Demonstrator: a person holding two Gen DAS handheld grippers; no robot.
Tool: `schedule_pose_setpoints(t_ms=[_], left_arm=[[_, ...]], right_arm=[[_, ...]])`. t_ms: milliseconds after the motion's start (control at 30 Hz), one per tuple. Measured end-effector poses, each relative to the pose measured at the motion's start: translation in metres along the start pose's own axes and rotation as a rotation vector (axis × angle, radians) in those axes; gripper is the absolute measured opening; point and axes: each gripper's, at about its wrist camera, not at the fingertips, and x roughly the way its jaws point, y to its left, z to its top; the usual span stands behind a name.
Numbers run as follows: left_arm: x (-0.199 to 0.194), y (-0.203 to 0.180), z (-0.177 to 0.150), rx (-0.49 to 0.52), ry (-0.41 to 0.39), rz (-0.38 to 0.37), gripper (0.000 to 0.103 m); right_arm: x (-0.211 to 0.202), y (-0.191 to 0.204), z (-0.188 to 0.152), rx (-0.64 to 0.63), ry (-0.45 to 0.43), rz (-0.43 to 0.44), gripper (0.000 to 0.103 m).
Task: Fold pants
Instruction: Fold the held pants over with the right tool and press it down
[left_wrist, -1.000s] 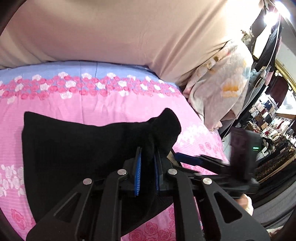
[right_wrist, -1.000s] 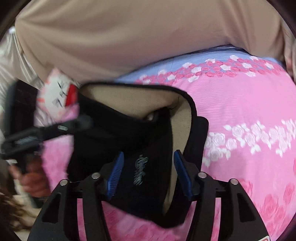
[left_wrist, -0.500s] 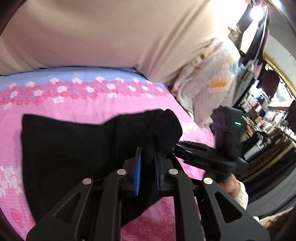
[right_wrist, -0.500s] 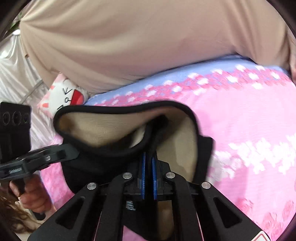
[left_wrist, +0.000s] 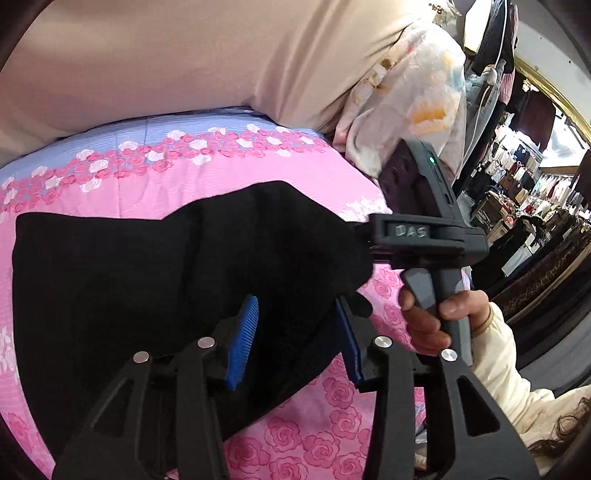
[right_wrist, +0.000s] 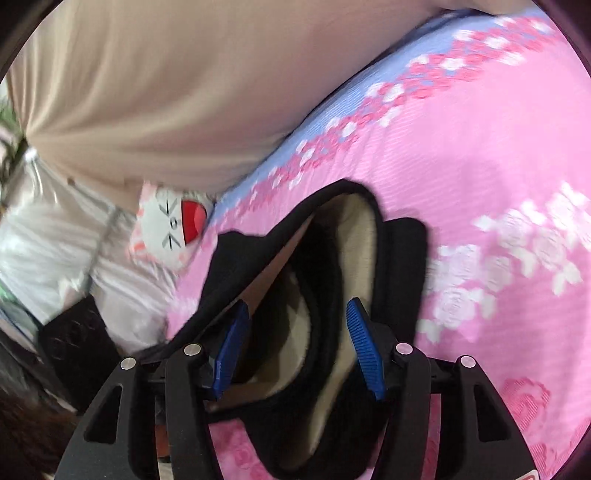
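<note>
Black pants (left_wrist: 129, 280) lie folded on the pink flowered bed (left_wrist: 184, 192). My left gripper (left_wrist: 295, 332) is open, its blue pads either side of the raised near-right corner of the cloth. My right gripper (right_wrist: 295, 343) is open too, astride the waistband (right_wrist: 332, 258), whose beige fleece lining (right_wrist: 354, 232) gapes. The right gripper's body (left_wrist: 424, 236) and the hand holding it show in the left wrist view, touching the pants' right edge.
A large beige cushion (left_wrist: 184, 62) rises behind the bed. A flowered pillow (left_wrist: 413, 96) stands at the bed's right end, a white cat-face pillow (right_wrist: 173, 225) at the left. Shop shelves (left_wrist: 517, 192) lie beyond the right edge.
Both grippers were shut on the pants half a second ago and have opened. The right gripper has swung and come closer to the left one.
</note>
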Motion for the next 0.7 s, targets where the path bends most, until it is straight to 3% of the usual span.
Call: schedule_pose_setpoints(t_ms=[167, 200, 233, 333, 367, 400, 467, 500, 533, 600, 633, 700], left_arm=[[0.003, 0.007, -0.004, -0.022, 0.022, 0.013, 0.04], [0.001, 0.008, -0.004, -0.028, 0.018, 0.008, 0.04], [-0.003, 0.009, -0.004, -0.032, 0.01, -0.001, 0.04], [-0.018, 0.011, -0.003, -0.023, -0.029, -0.01, 0.041], [-0.025, 0.011, -0.003, -0.015, -0.043, -0.006, 0.047], [-0.029, 0.012, -0.003, -0.011, -0.054, 0.01, 0.062], [-0.029, 0.015, -0.006, -0.003, -0.082, 0.049, 0.075], [-0.025, 0.017, -0.008, -0.001, -0.083, 0.072, 0.075], [-0.017, 0.022, -0.01, -0.008, -0.061, 0.108, 0.075], [-0.01, 0.031, -0.011, -0.036, -0.023, 0.161, 0.073], [-0.014, 0.036, -0.01, -0.057, -0.026, 0.18, 0.073], [-0.034, 0.044, -0.007, -0.08, -0.088, 0.194, 0.074]], right_arm=[[0.029, 0.015, 0.009, -0.078, 0.054, -0.05, 0.051], [0.032, 0.017, 0.01, -0.091, 0.053, -0.072, 0.038], [0.031, 0.018, 0.01, -0.102, 0.049, -0.086, 0.007], [0.012, 0.025, 0.011, -0.097, -0.008, -0.069, 0.008], [0.002, 0.029, 0.009, -0.102, -0.039, -0.06, 0.008], [-0.01, 0.032, 0.005, -0.115, -0.075, -0.054, 0.008], [-0.008, 0.019, -0.001, -0.115, -0.079, -0.123, 0.009], [0.006, -0.001, -0.004, -0.073, -0.032, -0.175, 0.01], [0.011, -0.014, -0.006, -0.024, -0.014, -0.153, 0.009], [-0.003, -0.023, -0.009, 0.07, -0.07, -0.075, 0.012], [-0.022, -0.015, -0.011, 0.056, -0.137, -0.124, 0.019], [-0.056, 0.007, -0.018, -0.006, -0.278, -0.253, 0.021]])
